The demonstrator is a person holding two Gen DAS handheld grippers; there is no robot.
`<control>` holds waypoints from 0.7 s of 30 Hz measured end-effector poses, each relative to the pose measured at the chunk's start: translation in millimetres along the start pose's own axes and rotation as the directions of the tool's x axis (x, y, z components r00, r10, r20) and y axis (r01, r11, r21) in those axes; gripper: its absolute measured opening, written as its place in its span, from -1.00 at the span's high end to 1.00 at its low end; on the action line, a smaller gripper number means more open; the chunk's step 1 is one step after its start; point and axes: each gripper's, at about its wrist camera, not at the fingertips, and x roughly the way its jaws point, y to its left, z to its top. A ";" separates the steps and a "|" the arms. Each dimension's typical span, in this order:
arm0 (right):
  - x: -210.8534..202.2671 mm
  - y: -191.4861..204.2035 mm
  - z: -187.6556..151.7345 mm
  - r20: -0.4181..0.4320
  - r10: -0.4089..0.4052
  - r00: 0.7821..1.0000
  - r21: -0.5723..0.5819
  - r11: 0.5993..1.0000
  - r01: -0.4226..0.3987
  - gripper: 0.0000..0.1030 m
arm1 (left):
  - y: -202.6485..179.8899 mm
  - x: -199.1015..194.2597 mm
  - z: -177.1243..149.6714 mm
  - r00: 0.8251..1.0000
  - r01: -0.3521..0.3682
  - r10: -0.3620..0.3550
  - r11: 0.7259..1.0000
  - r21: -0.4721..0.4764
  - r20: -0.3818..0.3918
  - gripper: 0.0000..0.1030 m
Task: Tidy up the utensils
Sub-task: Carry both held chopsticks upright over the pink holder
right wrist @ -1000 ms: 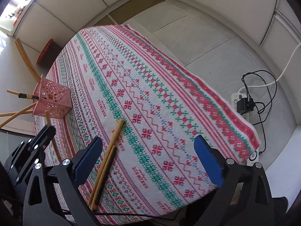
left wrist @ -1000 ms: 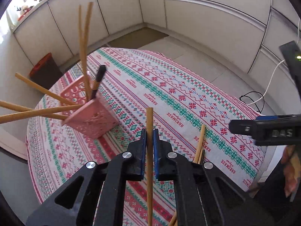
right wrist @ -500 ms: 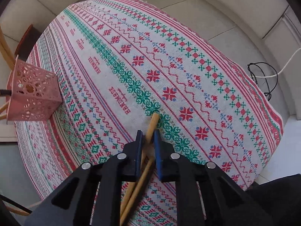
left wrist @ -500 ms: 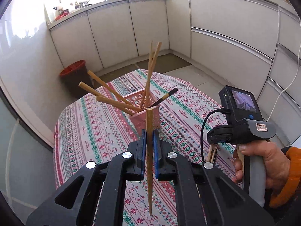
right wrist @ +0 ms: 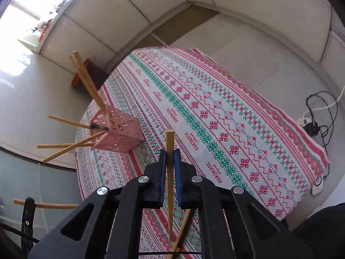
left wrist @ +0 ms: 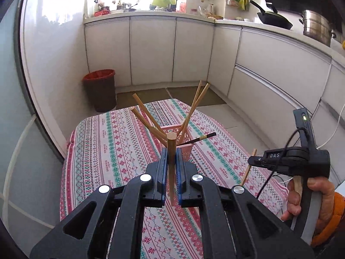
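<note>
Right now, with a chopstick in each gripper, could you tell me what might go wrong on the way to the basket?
1. The pink basket is light and already holds chopsticks splayed outward; an incoming stick could knock them or tip it.
2. The left gripper and right gripper each pinch a chopstick near one end, so it may swivel or slip.
3. One chopstick is left on the tablecloth and could be forgotten.

Wooden chopsticks [right wrist: 64, 144] splay from the pink basket [right wrist: 120, 133].
</note>
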 end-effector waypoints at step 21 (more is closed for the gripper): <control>-210.3 73.6 48.2 0.297 0.297 0.908 -0.316 0.927 -0.200 0.85 | -11.8 -23.7 106.2 0.982 0.030 -0.006 0.992 -0.125 0.187 0.87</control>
